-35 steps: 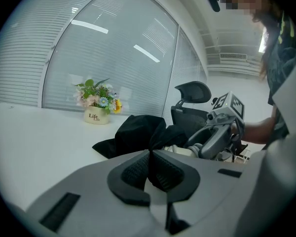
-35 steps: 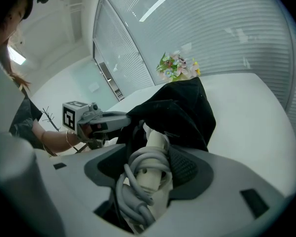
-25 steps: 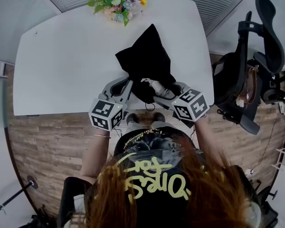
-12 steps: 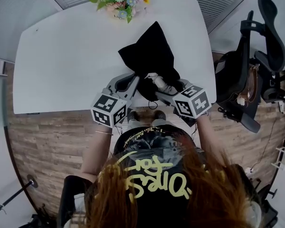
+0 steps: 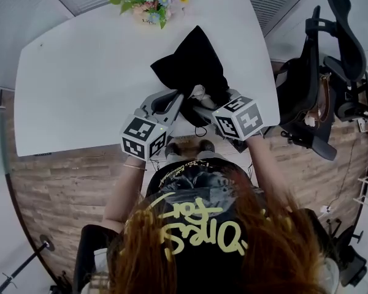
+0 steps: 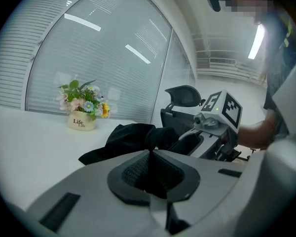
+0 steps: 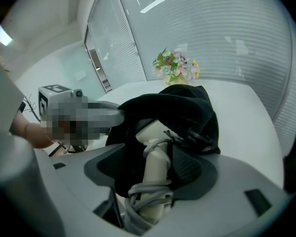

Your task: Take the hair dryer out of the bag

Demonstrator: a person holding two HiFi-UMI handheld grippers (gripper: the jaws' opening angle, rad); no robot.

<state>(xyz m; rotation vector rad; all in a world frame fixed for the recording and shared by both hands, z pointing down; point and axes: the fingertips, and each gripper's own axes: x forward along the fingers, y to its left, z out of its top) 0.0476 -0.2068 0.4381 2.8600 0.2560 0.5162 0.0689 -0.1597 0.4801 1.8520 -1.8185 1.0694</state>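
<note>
1. Table: white with rounded corners, filled most of the head view. Everything below sat on it except the chair.
2. Office chair: black, stood off the table's right side. Whether it touched the edge, I could not tell.
3. Bag: black cloth, lay crumpled on the table close to the near edge, right in front of me. Its mouth faced me and both my grippers were at that mouth.
4. Left gripper: jaws almost together, pinching a fold of the bag's black fabric. The cloth ran up out of the pads toward the rest of the bag.
5. Right gripper: tilted down, just beside the left one, jaws clamped on the hair dryer's handle.
6. Hair dryer: cream-white. Its handle was outside the bag and between my right pads. Its upper end was still tucked under the black fabric at the bag's mouth.
7. Flower pot: small and upright at the table's far edge, well apart from the bag. It held mixed flowers and had "Life" printed on the pot.
8. Cord: grey, wound in loops round the lower handle, nearest my right gripper's camera.
</note>
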